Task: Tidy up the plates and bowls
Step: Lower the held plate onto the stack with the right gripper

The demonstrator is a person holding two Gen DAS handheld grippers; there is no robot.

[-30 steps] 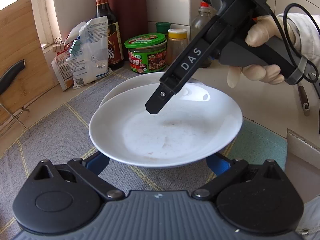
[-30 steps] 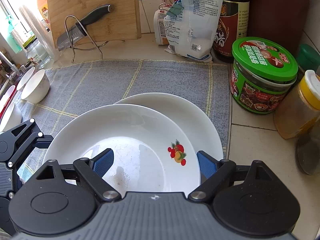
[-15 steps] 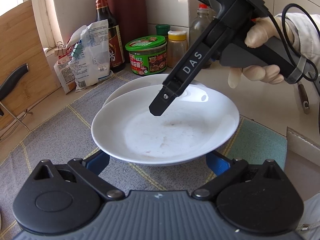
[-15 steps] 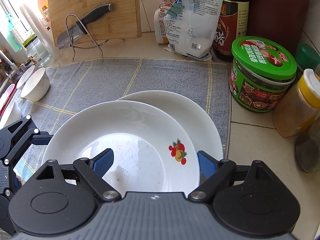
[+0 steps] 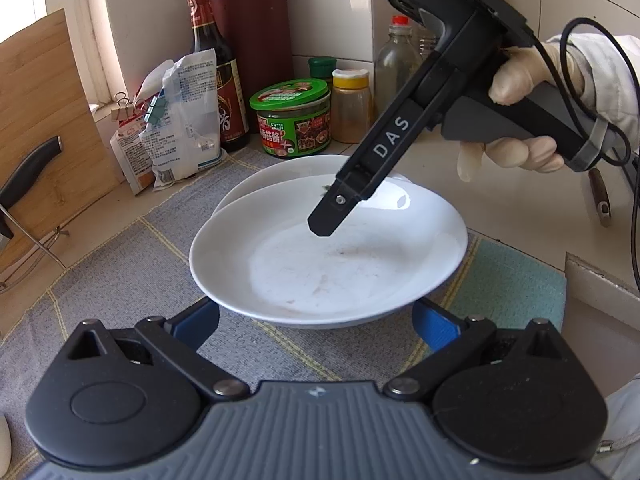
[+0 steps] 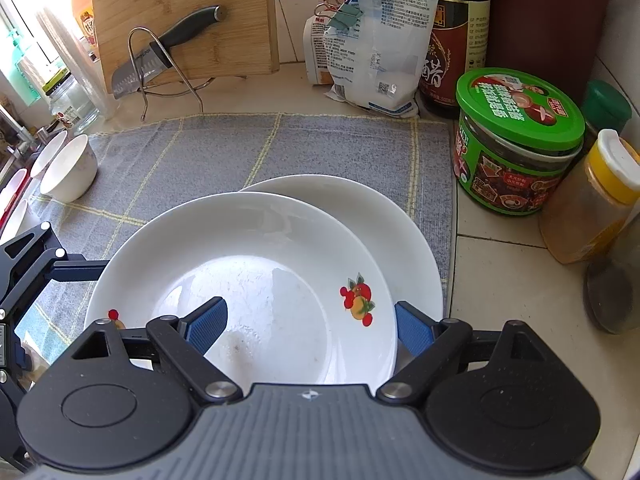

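Observation:
Two white plates lie overlapped on a grey cloth (image 6: pixel 240 148). The top plate (image 6: pixel 248 264), with fruit prints, rests off-centre on the lower plate (image 6: pixel 400 232). My right gripper (image 6: pixel 308 324) is open wide: one blue pad hangs over the top plate's bowl, the other sits beyond its right rim, and neither presses. In the left wrist view its finger (image 5: pixel 324 220) hovers over the top plate (image 5: pixel 328 256). My left gripper (image 5: pixel 318 320) is open too, its pads spread beneath that plate's near rim. In the right wrist view the left gripper (image 6: pixel 52 264) meets the plate's left edge.
Small white bowls (image 6: pixel 70 168) stand at the cloth's far left. A knife on a wire rack (image 6: pixel 168 52) leans against a wooden board. A green-lidded jar (image 6: pixel 516 140), a dark sauce bottle (image 6: pixel 456 36), bags (image 6: pixel 380 40) and a yellow-capped jar (image 6: pixel 592 200) crowd the right and back.
The plates look slightly smaller and farther off in the left wrist view. Both grippers' jaws stand as wide as before.

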